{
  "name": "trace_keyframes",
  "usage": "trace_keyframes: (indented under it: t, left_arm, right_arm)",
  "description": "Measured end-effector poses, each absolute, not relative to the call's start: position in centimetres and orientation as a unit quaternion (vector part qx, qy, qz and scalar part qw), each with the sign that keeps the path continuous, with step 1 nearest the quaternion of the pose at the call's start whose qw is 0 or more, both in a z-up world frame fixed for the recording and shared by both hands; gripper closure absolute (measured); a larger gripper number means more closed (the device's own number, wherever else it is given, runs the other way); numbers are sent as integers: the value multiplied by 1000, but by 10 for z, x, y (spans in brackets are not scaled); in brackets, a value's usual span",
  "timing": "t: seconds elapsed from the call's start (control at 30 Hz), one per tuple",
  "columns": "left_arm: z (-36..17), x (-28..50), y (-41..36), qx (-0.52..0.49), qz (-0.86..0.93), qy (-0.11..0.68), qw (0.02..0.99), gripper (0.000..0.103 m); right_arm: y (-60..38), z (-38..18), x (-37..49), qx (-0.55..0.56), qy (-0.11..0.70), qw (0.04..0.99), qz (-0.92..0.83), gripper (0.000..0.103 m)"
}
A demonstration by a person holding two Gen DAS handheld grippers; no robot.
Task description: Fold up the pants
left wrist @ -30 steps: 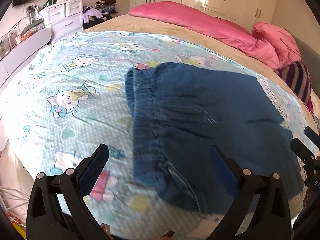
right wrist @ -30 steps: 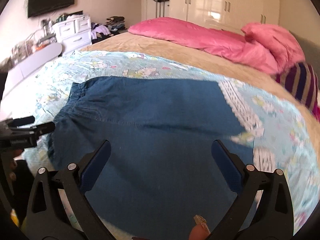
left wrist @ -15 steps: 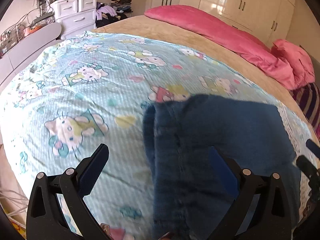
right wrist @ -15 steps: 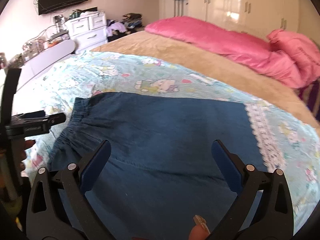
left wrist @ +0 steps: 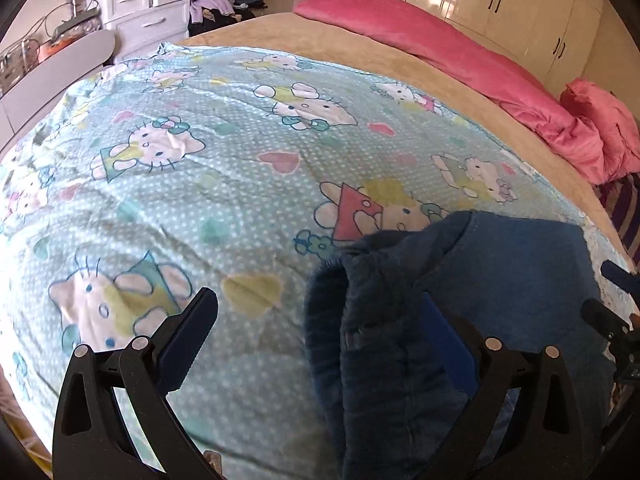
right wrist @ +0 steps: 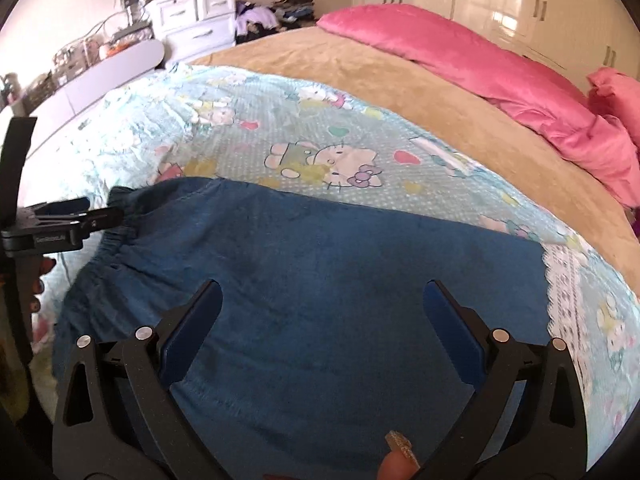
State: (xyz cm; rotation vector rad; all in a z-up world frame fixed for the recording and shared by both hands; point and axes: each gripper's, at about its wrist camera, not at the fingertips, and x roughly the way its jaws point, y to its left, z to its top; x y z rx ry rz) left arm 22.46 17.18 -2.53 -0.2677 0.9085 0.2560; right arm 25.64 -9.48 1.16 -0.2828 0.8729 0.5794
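Observation:
Dark blue pants [right wrist: 320, 272] lie flat on a light blue cartoon-cat blanket [right wrist: 240, 128], their elastic waistband [right wrist: 120, 220] at the left. In the left wrist view the pants [left wrist: 500, 280] lie at the lower right with the waistband [left wrist: 332, 320] bunched up. My left gripper [left wrist: 320, 324] is open, hovering over the waistband edge; its tips also show in the right wrist view [right wrist: 84, 216] next to the waistband. My right gripper [right wrist: 322, 312] is open, hovering over the middle of the pants, and its tips show in the left wrist view [left wrist: 616, 300].
The blanket covers the near part of a bed with a tan cover [right wrist: 400, 80]. A pink duvet [right wrist: 480, 64] lies along the far side. White drawers [right wrist: 192, 24] and a cluttered shelf stand at the far left. Wardrobes [right wrist: 520, 0] line the back wall.
Both grippers pulled back and swung leftward, so more blanket shows beyond the pants. The waistband now looks bunched under the left gripper. Both stayed open.

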Motion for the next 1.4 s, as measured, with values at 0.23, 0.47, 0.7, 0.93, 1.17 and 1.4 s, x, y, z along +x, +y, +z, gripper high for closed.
trace_keyframes:
  t: [0.23, 0.47, 0.7, 0.93, 1.17, 1.4]
  left_arm:
    - [-38, 249, 173, -97, 99, 443, 886, 28]
    - [-39, 244, 164, -82, 58, 429, 898, 75]
    - [-20, 219, 156, -74, 50, 386, 918, 80]
    - [-5, 204, 148, -71, 35, 356, 931, 82]
    - [-4, 204, 141, -44, 38, 354, 934, 82]
    - [-4, 201, 149, -59, 41, 353, 933, 82]
  right_arm:
    - [-73, -5, 288, -161, 423, 844, 288, 8]
    - [-51, -19, 308, -205, 423, 835, 286, 8]
    - [-33, -21, 311, -264, 399, 826, 299, 8]
    - [-11, -26, 309, -325, 382, 805, 316, 8]
    - [2, -29, 300, -329, 382, 786, 358, 47]
    - [-11, -13, 274, -283, 379, 798, 372, 92]
